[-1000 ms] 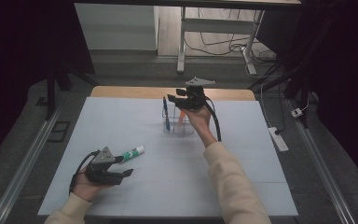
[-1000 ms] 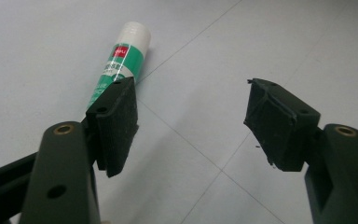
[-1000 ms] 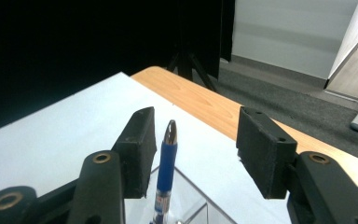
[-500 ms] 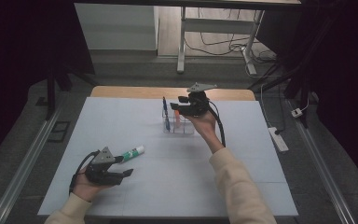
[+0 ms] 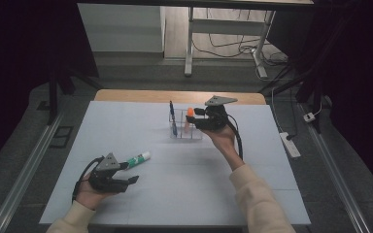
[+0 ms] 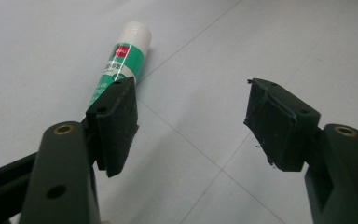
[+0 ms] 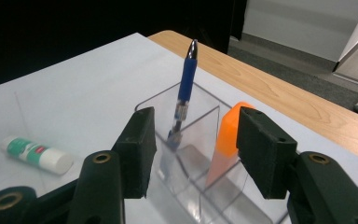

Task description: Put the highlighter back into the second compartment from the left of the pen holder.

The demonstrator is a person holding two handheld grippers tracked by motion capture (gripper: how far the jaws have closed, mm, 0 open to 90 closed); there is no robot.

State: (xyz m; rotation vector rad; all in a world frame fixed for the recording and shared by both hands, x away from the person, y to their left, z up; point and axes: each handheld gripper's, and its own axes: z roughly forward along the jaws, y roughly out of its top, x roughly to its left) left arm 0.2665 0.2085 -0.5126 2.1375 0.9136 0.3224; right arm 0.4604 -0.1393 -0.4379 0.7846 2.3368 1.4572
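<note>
A green and white glue stick (image 5: 138, 158) (image 6: 119, 65) (image 7: 37, 155) lies on the white table near the front left. My left gripper (image 5: 126, 179) (image 6: 193, 123) rests just beside it, jaws open and empty. A clear plastic organizer (image 5: 185, 128) (image 7: 191, 154) stands at the table's middle back. It holds an upright blue pen (image 5: 173, 116) (image 7: 184, 91) and an orange object (image 5: 189, 116) (image 7: 226, 140). My right gripper (image 5: 194, 116) (image 7: 193, 154) hovers at the organizer's right side, jaws open with nothing between the pads.
The white table cover (image 5: 184, 184) ends at a wooden strip (image 5: 141, 96) along the far edge. A white power strip (image 5: 290, 144) lies on the floor at the right. Table legs and cables stand beyond the far edge.
My right gripper has shifted to the right and slightly down, from over the organizer to its right side. The left hand and the glue stick have stayed put.
</note>
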